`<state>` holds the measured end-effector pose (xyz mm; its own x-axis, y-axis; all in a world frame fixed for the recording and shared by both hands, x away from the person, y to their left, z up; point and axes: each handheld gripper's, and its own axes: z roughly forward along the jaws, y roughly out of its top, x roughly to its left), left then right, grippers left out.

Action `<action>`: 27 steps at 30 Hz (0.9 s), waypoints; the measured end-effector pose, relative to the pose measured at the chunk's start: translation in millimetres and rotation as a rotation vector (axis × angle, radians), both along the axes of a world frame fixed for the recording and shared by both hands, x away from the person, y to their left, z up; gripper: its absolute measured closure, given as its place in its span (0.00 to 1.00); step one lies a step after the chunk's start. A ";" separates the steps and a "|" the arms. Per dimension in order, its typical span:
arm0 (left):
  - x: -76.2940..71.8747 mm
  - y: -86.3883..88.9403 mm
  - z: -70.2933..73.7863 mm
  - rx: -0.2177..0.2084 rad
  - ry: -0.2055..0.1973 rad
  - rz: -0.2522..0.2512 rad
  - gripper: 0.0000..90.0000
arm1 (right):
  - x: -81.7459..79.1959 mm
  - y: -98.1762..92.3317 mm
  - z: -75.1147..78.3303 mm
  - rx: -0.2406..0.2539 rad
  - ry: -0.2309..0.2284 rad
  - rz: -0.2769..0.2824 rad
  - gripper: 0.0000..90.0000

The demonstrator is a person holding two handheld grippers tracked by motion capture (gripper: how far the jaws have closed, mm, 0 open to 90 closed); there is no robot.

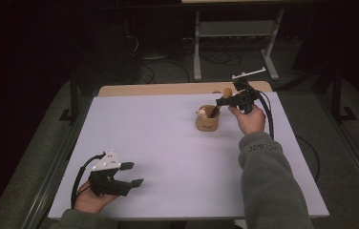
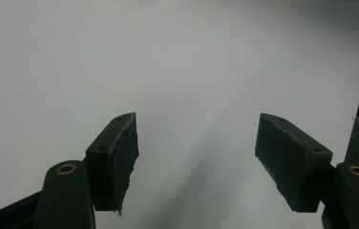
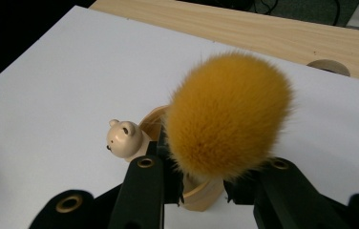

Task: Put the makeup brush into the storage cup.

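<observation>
Your right gripper point(image 1: 224, 99) is clamping the orange brush point(image 3: 227, 114), bristles up, handle slanting down into the wooden cup point(image 1: 207, 123); your left gripper point(image 1: 131, 174) is idling agape, well apart.

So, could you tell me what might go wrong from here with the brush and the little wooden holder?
The right gripper is shut on the brush, whose handle angles into the wooden holder. Pushing or levering sideways could tip the holder, as nothing braces it: the left gripper sits open, far away near the table's front edge.

The bear figure on the rim sits right beside the handle and could be knocked.

The bushy bristles block much of the right gripper view, so aiming may be uncertain.
</observation>
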<state>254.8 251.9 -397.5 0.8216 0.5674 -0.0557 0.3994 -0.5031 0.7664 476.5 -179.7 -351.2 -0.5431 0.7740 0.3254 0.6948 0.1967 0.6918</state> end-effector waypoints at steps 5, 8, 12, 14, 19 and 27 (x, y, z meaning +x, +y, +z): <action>-0.1 0.0 0.2 -0.003 0.003 0.003 0.34 | -1.1 -3.6 -3.0 0.021 -0.007 -0.005 0.78; 0.1 -0.2 -0.2 0.000 0.004 0.001 0.34 | -2.0 -5.0 -4.1 0.034 -0.005 -0.009 0.78; 0.2 -0.4 -0.3 0.001 0.005 0.000 0.34 | -2.9 -7.0 -5.4 0.048 -0.003 -0.007 0.76; 0.3 -0.5 -0.1 -0.001 0.004 0.000 0.34 | -3.4 -8.0 -5.8 0.057 0.004 -0.007 0.75; 0.2 -0.8 0.0 0.001 0.000 -0.003 0.34 | -4.7 -6.6 -6.8 0.042 0.007 -0.005 0.70; 0.2 -0.5 0.1 -0.001 0.001 0.001 0.34 | -8.4 -9.4 -3.8 0.050 -0.010 0.000 0.54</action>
<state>255.0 251.4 -397.4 0.8208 0.5683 -0.0571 0.4007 -0.5017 0.7666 468.0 -189.1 -355.0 -0.5466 0.7567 0.3586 0.6879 0.1615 0.7077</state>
